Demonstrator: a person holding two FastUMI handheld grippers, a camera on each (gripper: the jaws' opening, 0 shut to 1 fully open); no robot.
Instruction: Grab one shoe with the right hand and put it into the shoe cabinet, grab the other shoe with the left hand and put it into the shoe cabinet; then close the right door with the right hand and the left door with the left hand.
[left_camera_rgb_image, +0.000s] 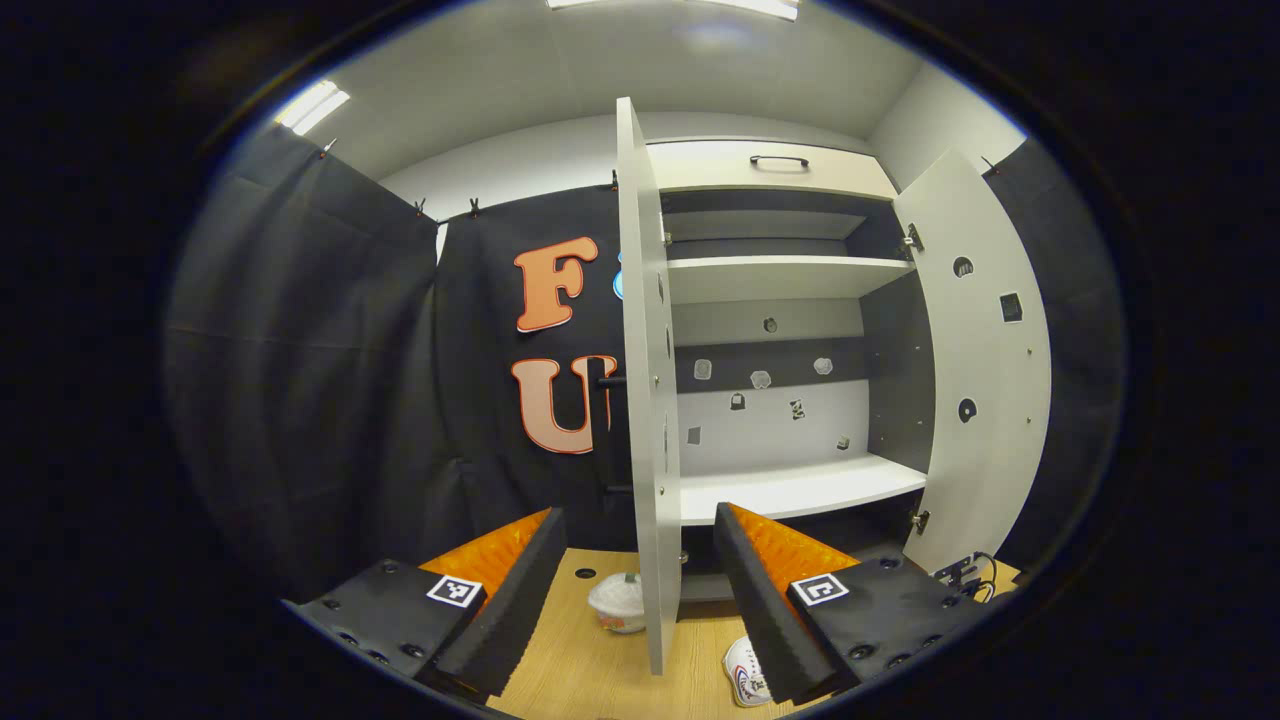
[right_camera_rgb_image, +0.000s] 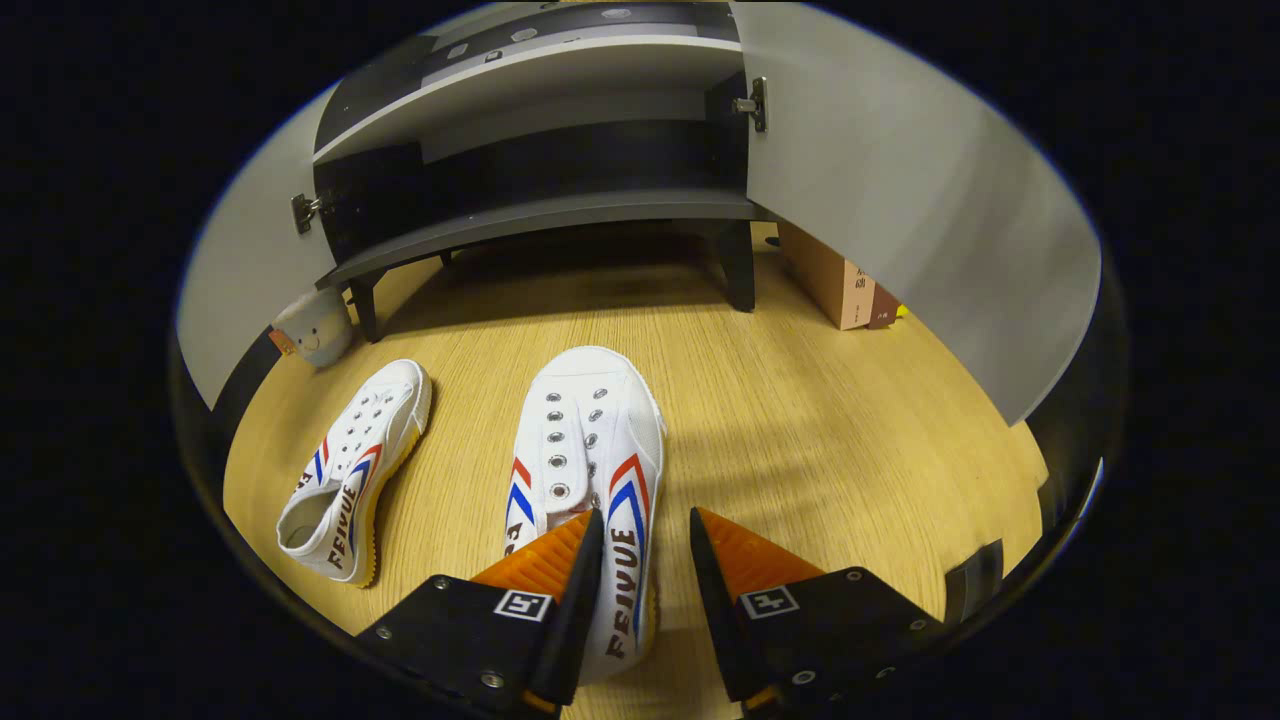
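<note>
Two white canvas shoes with red and blue stripes lie on the wooden floor in the right gripper view. The nearer shoe (right_camera_rgb_image: 590, 440) points toward the shoe cabinet (right_camera_rgb_image: 540, 215); the other shoe (right_camera_rgb_image: 355, 470) lies to its left. My right gripper (right_camera_rgb_image: 645, 525) is open and low over the nearer shoe's heel end, one finger above its opening and one outside its side wall. My left gripper (left_camera_rgb_image: 640, 590) is open, holds nothing, and faces the cabinet's white shelf (left_camera_rgb_image: 800, 485). Part of a shoe (left_camera_rgb_image: 745, 675) shows beneath it.
Both cabinet doors stand open: the left door (left_camera_rgb_image: 645, 400) edge-on just ahead of my left gripper, the right door (left_camera_rgb_image: 980, 380) swung wide. A small plush toy (right_camera_rgb_image: 315, 325) sits by the cabinet's left leg. A brown box (right_camera_rgb_image: 840, 280) stands behind the right door (right_camera_rgb_image: 900, 200).
</note>
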